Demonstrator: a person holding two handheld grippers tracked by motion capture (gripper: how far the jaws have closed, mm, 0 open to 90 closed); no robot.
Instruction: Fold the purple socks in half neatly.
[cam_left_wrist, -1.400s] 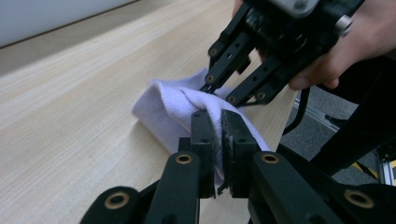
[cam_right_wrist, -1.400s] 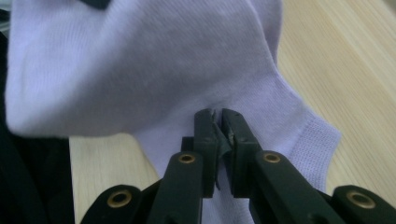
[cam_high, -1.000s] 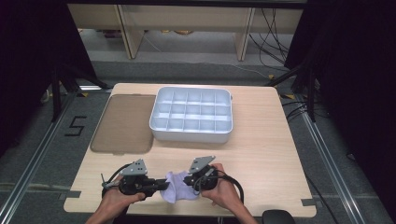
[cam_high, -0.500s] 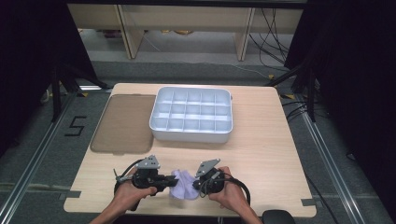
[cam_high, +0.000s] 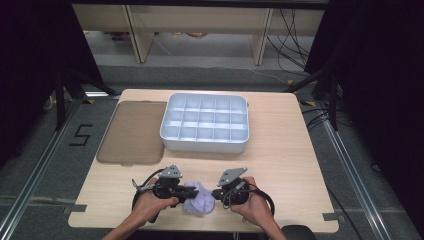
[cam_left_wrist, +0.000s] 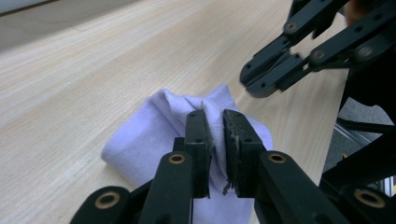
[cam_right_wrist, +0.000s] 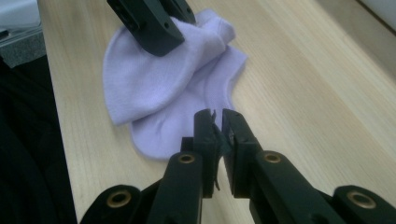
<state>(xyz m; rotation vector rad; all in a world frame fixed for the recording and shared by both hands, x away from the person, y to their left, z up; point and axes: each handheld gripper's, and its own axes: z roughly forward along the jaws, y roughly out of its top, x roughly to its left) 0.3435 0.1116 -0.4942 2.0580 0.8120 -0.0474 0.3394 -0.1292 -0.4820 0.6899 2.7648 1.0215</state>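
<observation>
A lavender sock (cam_high: 199, 204), folded over itself, lies near the front edge of the wooden table (cam_high: 280, 150). My left gripper (cam_high: 192, 192) comes in from the left. In the left gripper view the sock (cam_left_wrist: 149, 133) has a raised fold pinched between the jaws of that gripper (cam_left_wrist: 214, 116); these jaws have just been opening a little, with the cloth still between them. My right gripper (cam_high: 216, 194) is at the sock's right side. Its jaws (cam_right_wrist: 215, 114) are shut just off the edge of the sock (cam_right_wrist: 154, 79), with nothing between them.
A white tray (cam_high: 205, 144) divided into several compartments stands at the table's middle back. A flat brown lid (cam_high: 132, 132) lies to its left. Bare wood spreads to the right of the grippers. The table's front edge is close under both hands.
My left gripper has moved right onto the sock. My right gripper has shifted right, off the sock's top to its right edge.
</observation>
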